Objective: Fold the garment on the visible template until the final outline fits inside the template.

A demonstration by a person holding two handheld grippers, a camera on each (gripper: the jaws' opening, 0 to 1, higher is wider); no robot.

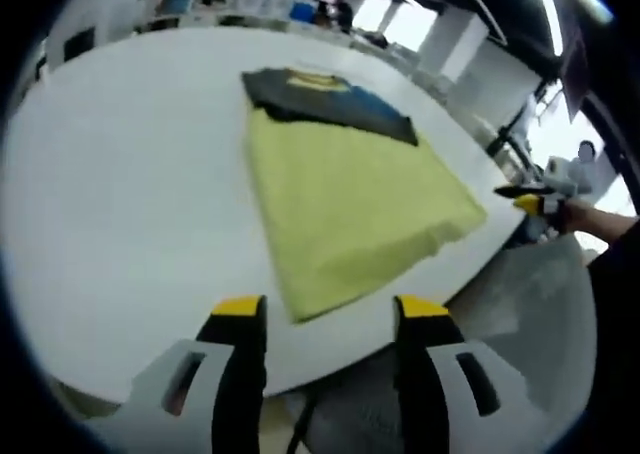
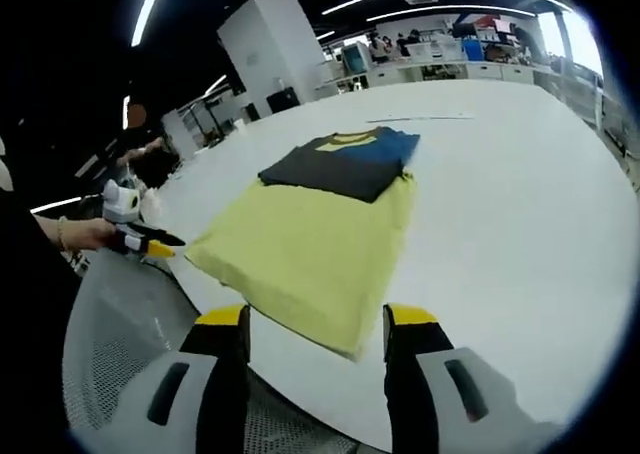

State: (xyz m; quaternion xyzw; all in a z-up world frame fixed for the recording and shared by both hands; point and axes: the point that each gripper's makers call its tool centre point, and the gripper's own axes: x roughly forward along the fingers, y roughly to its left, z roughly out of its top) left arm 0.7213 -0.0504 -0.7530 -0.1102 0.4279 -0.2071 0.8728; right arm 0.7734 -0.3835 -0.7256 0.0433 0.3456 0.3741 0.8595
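Observation:
A folded dark grey and blue garment with a yellow print lies across the far end of a yellow-green template sheet on the white table. The garment's left corner reaches slightly past the sheet's edge in the left gripper view. My left gripper hovers open over the table's near edge, short of the sheet's near corner, with nothing between its jaws. My right gripper is also open and empty, just before the sheet's near corner. Each gripper appears in the other view, held in a hand off the table's edge.
A grey mesh chair stands below the table's near edge, between the two grippers. Desks, a white pillar and people fill the far background. Wide bare table surface lies on both sides of the sheet.

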